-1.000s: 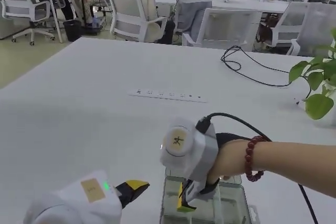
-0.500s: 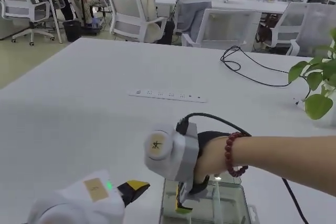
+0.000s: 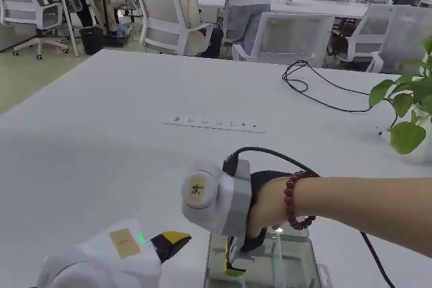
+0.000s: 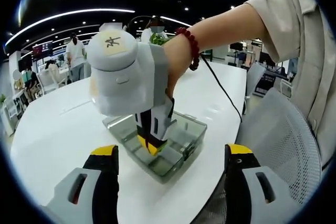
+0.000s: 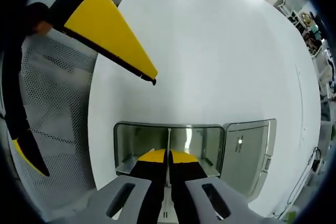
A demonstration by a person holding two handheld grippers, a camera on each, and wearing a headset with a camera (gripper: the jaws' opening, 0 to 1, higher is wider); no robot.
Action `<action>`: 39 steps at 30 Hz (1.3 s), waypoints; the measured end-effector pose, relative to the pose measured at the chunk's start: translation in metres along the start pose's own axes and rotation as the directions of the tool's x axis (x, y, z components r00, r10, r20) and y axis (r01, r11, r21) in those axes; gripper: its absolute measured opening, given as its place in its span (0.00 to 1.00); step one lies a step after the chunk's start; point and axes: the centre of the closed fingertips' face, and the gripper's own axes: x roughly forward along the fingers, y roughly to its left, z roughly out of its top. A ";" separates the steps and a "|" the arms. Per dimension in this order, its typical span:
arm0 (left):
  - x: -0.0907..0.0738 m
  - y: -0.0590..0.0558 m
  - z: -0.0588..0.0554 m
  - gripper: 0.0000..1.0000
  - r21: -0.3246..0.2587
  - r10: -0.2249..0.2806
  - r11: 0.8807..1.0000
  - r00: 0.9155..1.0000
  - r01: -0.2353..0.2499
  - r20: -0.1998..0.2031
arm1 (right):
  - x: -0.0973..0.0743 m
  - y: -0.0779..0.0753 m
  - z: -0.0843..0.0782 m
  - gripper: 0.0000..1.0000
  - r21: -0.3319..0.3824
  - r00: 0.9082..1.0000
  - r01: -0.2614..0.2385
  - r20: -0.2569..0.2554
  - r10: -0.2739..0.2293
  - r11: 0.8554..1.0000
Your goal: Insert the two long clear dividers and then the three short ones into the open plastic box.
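Observation:
The open clear plastic box stands at the table's near edge, its lid folded out to one side. My right gripper reaches down into the box. In the right gripper view its jaws are shut on a thin clear divider, seen edge-on and running to the box's far wall. My left gripper hovers open just left of the box, holding nothing. One of its yellow fingers shows above the box. The same gripper sits low at the left in the head view.
A white power strip lies mid-table, with a black cable behind it. A potted plant is at the right edge. A mesh chair stands by the table's near edge. Chairs and people fill the background.
The right gripper has moved left and lower into the box over the last second; since half a second ago it has barely shifted. The left gripper has stayed put.

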 end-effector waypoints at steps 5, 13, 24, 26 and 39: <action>0.000 0.000 0.001 0.85 0.000 0.001 1.000 1.000 -0.001 0.002 | 0.001 0.000 0.001 0.03 -0.005 1.000 0.005 0.029 -0.005 1.000; 0.000 0.001 0.001 0.87 -0.001 0.003 1.000 1.000 -0.003 0.003 | -0.010 -0.006 0.009 0.15 0.060 0.991 0.002 0.130 -0.010 0.998; -0.003 0.002 0.005 0.91 -0.008 0.015 1.000 1.000 -0.014 0.017 | -0.032 -0.001 0.003 0.28 0.064 0.979 -0.024 0.204 0.011 0.998; -0.004 0.002 0.005 0.91 -0.011 0.016 1.000 1.000 -0.016 0.018 | -0.036 0.001 0.000 0.29 0.071 0.977 -0.029 0.213 0.013 0.997; -0.005 0.001 0.010 0.92 -0.041 0.023 0.999 0.999 -0.021 0.038 | -0.058 0.010 -0.035 0.37 0.106 0.964 -0.028 0.264 -0.001 0.994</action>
